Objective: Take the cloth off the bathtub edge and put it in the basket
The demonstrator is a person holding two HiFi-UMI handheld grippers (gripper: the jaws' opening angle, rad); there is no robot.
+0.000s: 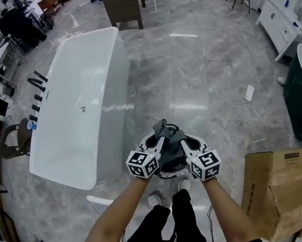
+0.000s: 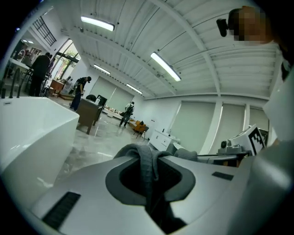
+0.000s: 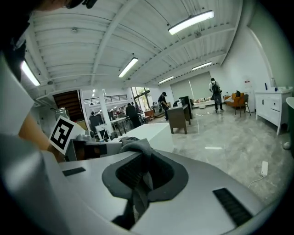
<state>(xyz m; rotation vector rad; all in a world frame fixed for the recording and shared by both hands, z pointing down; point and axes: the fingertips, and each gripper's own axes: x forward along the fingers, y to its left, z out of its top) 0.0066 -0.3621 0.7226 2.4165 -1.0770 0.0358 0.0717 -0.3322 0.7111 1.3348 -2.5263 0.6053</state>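
Observation:
The grey cloth point(image 1: 171, 149) hangs bunched between both grippers, above the floor just in front of the person's feet. My left gripper point(image 1: 159, 133) is shut on its top fold, and my right gripper point(image 1: 177, 133) is shut on the same bunch from the other side. In the left gripper view the cloth point(image 2: 146, 160) drapes over and down through the jaw gap of the left gripper point(image 2: 148, 183). The right gripper view shows the cloth point(image 3: 137, 148) pinched in the right gripper point(image 3: 138, 183). A round dark container point(image 1: 172, 171), likely the basket, partly shows beneath the cloth. The white bathtub point(image 1: 79, 109) stands to the left.
Black taps point(image 1: 36, 92) line the tub's far left rim. A cardboard box point(image 1: 277, 184) sits at the right, near a white cable and power strip point(image 1: 249, 93). A dark table point(image 1: 122, 4) and a white cabinet point(image 1: 280, 21) stand farther off. People stand in the background.

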